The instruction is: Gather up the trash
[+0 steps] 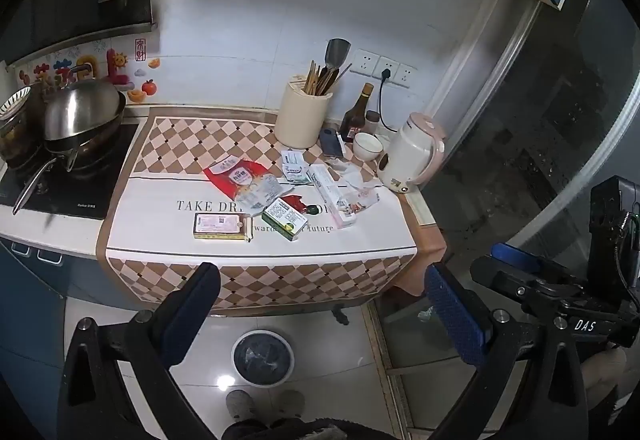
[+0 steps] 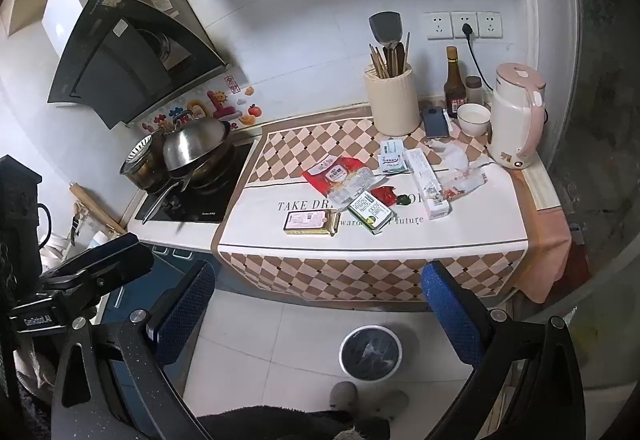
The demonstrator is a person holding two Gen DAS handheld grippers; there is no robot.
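Trash lies on the checkered cloth on the counter [image 1: 168, 224]: a red snack wrapper [image 1: 236, 175] [image 2: 336, 171], a yellow-edged flat box [image 1: 222, 226] [image 2: 310, 222], a green-and-white box [image 1: 286, 220] [image 2: 370, 211], a long white box [image 1: 332, 195] [image 2: 428, 183], white sachets [image 1: 294, 163] [image 2: 394, 157] and crumpled clear wrappers [image 1: 360, 191] [image 2: 460, 175]. A white bin with a dark liner [image 1: 262, 358] [image 2: 370, 354] stands on the floor below. My left gripper [image 1: 320, 292] and right gripper [image 2: 320, 288] are both open and empty, held back from the counter's front edge.
A wok with a steel lid [image 1: 80, 119] [image 2: 196, 147] sits on the hob at the left. At the back stand a cream utensil holder [image 1: 302, 113] [image 2: 392, 103], a dark bottle [image 1: 356, 111], a phone [image 2: 436, 121], a white bowl [image 1: 368, 145] and a pink-white kettle [image 1: 414, 155] [image 2: 516, 115].
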